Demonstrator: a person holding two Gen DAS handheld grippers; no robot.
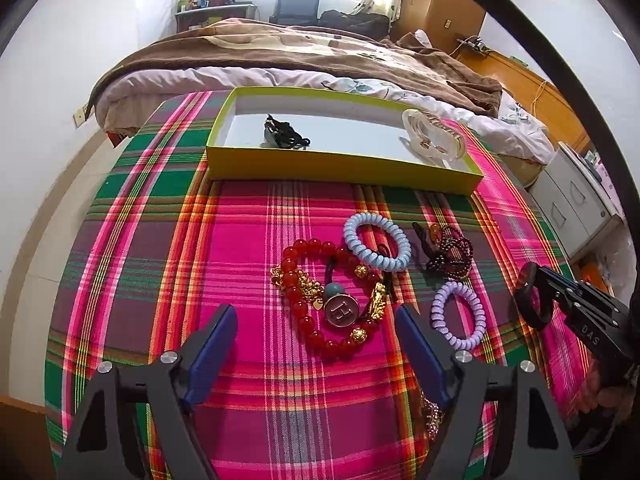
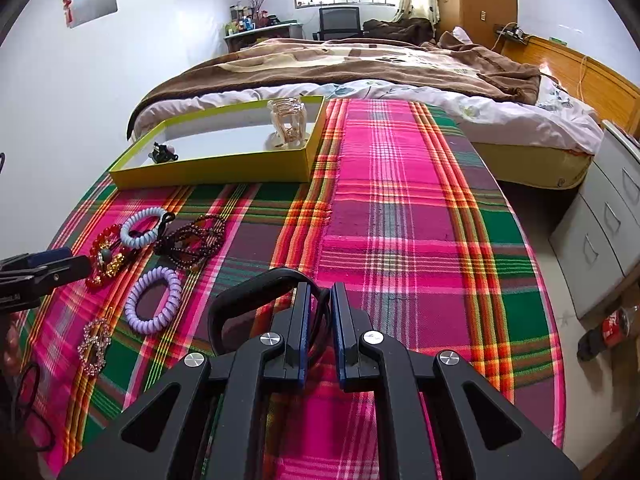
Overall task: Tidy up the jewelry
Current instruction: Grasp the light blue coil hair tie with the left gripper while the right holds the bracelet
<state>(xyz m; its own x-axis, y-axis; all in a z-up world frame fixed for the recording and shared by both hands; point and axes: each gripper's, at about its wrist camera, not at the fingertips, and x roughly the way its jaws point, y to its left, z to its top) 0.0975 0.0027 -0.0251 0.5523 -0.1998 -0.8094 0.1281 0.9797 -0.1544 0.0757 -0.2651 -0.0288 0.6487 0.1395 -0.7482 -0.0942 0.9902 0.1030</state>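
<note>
On the plaid cloth lie a red bead bracelet (image 1: 298,308), a round H charm on a dark tie (image 1: 340,310), a light blue coil tie (image 1: 376,246), a dark bead bracelet (image 1: 448,252) and a purple coil tie (image 1: 458,316). My left gripper (image 1: 316,314) hangs open over the red bracelet and charm, touching nothing. My right gripper (image 2: 322,288) is shut on a black band (image 2: 248,286), whose loop sticks out to its left. The band (image 1: 532,304) also shows at the right of the left wrist view. A yellow-green box (image 1: 344,168) holds a black tie (image 1: 280,132) and clear bangles (image 1: 434,134).
A rhinestone piece (image 2: 94,344) and thin black loops (image 2: 28,392) lie near the cloth's left front. A bed (image 2: 360,68) stands behind the table. Grey drawers (image 2: 608,232) and a cola bottle (image 2: 612,332) on the floor are at the right.
</note>
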